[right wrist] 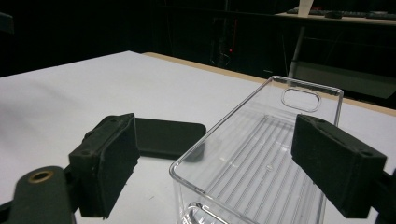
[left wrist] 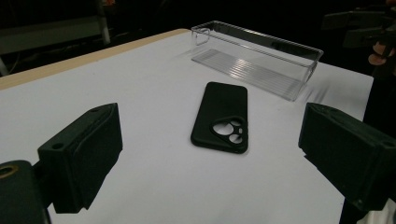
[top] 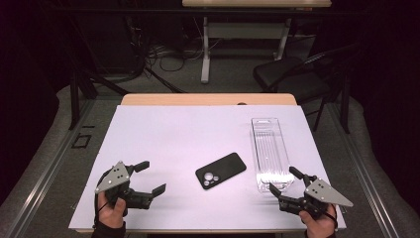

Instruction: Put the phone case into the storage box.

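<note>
In the high view, a black phone case point(top: 221, 170) is seen lying flat near the middle of the white table point(top: 173, 134), camera cut-outs at its near-left end and its long axis slanted from near-left to far-right. A clear plastic bin point(top: 270, 152), long and narrow with a ribbed floor, is set just to its right, running away from the person. The left gripper point(top: 149, 177) is held near the front left edge, jaws spread and empty, well apart from the case; the right gripper point(top: 286, 180) is held at the bin's near end, jaws also apart with nothing clamped. The case is judged to lie between the two hands, somewhat nearer the right one, though the bin stands partly in that hand's way. In the left gripper view, the case point(left wrist: 221, 116) is framed ahead between the wide jaws, matte and round-cornered, with the bin point(left wrist: 261, 58) beyond it. In the right gripper view, the bin's glossy near corner point(right wrist: 196, 163) is seen between the open jaws without being pressed, and the case point(right wrist: 168, 137) lies flat just behind it, to the left.
</note>
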`<action>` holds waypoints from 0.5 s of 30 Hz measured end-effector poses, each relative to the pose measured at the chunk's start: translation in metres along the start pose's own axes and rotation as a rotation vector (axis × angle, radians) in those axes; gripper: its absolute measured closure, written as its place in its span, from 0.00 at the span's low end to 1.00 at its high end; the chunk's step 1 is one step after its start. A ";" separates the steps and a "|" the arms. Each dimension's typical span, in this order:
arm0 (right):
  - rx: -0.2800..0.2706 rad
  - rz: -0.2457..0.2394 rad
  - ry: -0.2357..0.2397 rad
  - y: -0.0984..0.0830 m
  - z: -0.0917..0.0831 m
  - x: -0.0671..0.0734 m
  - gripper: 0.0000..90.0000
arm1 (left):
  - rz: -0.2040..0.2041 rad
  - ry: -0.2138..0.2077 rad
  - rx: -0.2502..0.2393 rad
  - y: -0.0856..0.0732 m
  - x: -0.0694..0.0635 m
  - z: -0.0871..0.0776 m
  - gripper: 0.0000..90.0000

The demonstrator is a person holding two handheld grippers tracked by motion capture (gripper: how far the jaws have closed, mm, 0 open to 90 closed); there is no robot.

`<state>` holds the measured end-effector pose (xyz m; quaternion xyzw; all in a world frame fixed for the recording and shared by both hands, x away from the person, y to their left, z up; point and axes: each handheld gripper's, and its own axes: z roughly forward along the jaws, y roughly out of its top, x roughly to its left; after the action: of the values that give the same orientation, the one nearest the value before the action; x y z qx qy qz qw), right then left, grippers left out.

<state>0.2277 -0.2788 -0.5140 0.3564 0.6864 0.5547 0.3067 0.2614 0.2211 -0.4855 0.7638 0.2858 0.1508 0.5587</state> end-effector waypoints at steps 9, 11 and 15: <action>0.003 0.003 0.002 0.001 0.003 0.000 0.16 | -0.093 -0.001 0.057 0.020 0.004 0.016 0.05; -0.001 -0.001 0.000 0.001 0.003 0.000 0.16 | -0.101 -0.011 0.061 0.023 0.005 0.018 0.04; -0.005 -0.012 -0.006 0.003 0.001 0.000 0.16 | -0.105 -0.014 0.116 0.037 0.008 0.030 0.04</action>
<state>0.2288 -0.2775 -0.5117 0.3533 0.6863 0.5533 0.3131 0.2941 0.1945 -0.4612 0.7799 0.3296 0.0992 0.5228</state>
